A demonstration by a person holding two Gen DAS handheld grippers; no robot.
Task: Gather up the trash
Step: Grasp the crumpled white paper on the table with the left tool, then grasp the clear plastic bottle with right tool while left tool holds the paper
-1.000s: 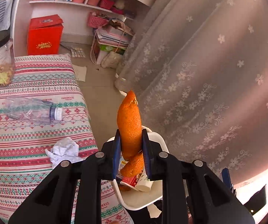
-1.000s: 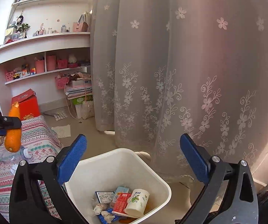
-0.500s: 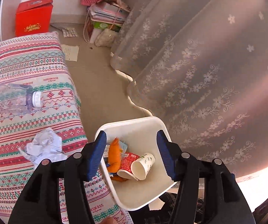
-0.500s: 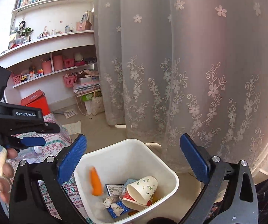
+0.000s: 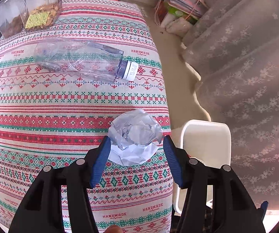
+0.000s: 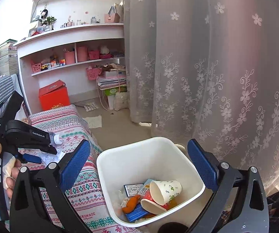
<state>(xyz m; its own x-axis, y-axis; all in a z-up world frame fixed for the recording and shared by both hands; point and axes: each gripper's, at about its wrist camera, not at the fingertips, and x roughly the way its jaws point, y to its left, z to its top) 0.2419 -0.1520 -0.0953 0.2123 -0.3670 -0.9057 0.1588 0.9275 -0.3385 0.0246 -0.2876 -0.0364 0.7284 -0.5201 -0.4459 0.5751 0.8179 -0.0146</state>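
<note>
With its jaws spread, the left gripper [image 5: 136, 161] straddles the paper ball [image 5: 134, 136] at 12 o'clock, so pinching comes next, then the bin [image 6: 178, 151] between the right gripper's [image 6: 139, 167] spread, empty jaws.

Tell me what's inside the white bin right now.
The bin holds a paper cup on its side, a red-and-white cup under it, orange peel, a blue packet and a printed card. Anything beneath them is covered.
</note>
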